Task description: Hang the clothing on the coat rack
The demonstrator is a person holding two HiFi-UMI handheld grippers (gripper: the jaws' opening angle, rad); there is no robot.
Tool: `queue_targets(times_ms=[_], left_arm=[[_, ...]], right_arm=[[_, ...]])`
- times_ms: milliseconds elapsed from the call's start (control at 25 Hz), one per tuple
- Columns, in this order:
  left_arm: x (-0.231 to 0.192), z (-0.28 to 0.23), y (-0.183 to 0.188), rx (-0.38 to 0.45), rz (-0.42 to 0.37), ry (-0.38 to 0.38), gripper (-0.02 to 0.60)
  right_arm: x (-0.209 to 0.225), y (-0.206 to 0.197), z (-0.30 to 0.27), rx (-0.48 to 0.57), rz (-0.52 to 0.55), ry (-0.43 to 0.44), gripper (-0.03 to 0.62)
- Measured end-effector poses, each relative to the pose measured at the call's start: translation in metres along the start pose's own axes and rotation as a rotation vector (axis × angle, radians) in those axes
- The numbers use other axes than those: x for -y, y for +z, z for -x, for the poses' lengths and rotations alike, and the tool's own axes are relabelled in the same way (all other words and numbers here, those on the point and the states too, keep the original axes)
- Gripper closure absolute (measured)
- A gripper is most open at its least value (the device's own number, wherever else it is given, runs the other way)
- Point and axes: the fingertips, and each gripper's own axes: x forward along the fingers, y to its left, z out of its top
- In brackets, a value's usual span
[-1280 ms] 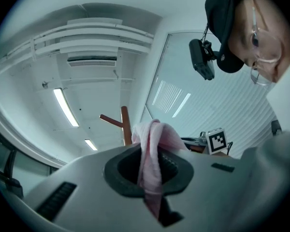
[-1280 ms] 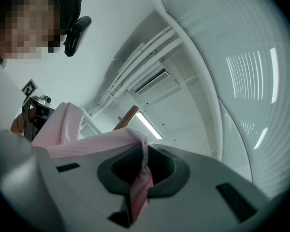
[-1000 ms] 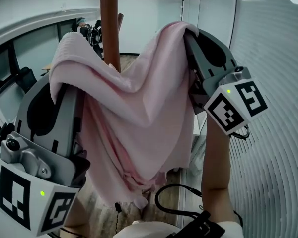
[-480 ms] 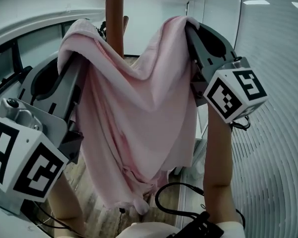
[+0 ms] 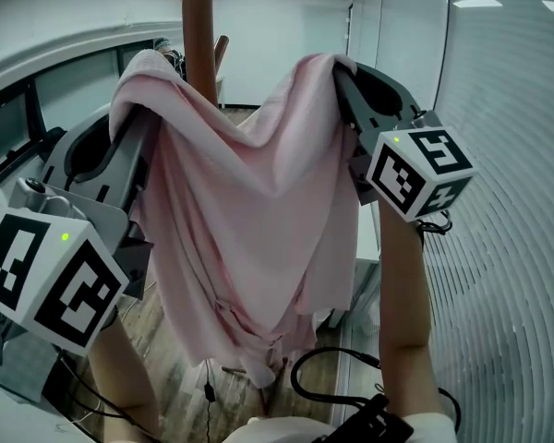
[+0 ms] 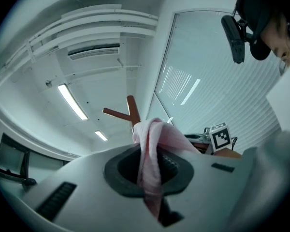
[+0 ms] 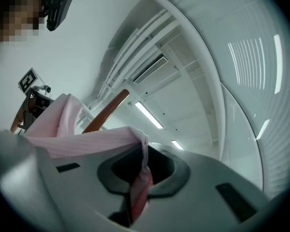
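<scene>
Left gripper (image 6: pixel 149 164): raised high, jaws clamped on a bunched fold of the garment (image 5: pixel 258 229). The cloth runs down between the dark pads and spills over the tips.
Right gripper (image 7: pixel 141 175): raised to about the same height, jaws pressed together on another edge of the garment. A thin strip is pinched between them, and a flat band stretches off toward the left gripper.
Garment: pink, soft, finely ribbed knit. Slung between the two pairs of jaws, it sags in a deep curve and falls well below them in long folds, its bottom gathered to a crumpled point.
Rack (image 5: pixel 199 53): smooth reddish-brown wood, a round upright pole with angled pegs near the top. It rises beyond the jaws, between the grippers and nearer the left one. Whether the cloth touches the pole cannot be told.
Shells: matte grey and curved, with a left cube (image 5: pixel 51 280) and a right cube (image 5: pixel 417 173) behind the jaws. The cubes are white with black square markers, and each shows a small green light.
Forearm (image 5: pixel 402 293): bare, below the right gripper.
Floor (image 5: pixel 157 340): pale wood planks, with a black cable (image 5: pixel 328 363) looped beneath the garment's hem.
Wall (image 5: pixel 508 155): glass with fine horizontal stripes, outboard of the right jaws.
</scene>
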Motion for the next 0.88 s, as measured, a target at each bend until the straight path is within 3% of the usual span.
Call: queue_targets(times_ms=[880], left_arm=[[-0.018, 0.000, -0.050, -0.101, 0.042, 0.040, 0.555]], right_arm=[[-0.013, -0.086, 0.000, -0.170, -0.071, 0.020, 0.557]])
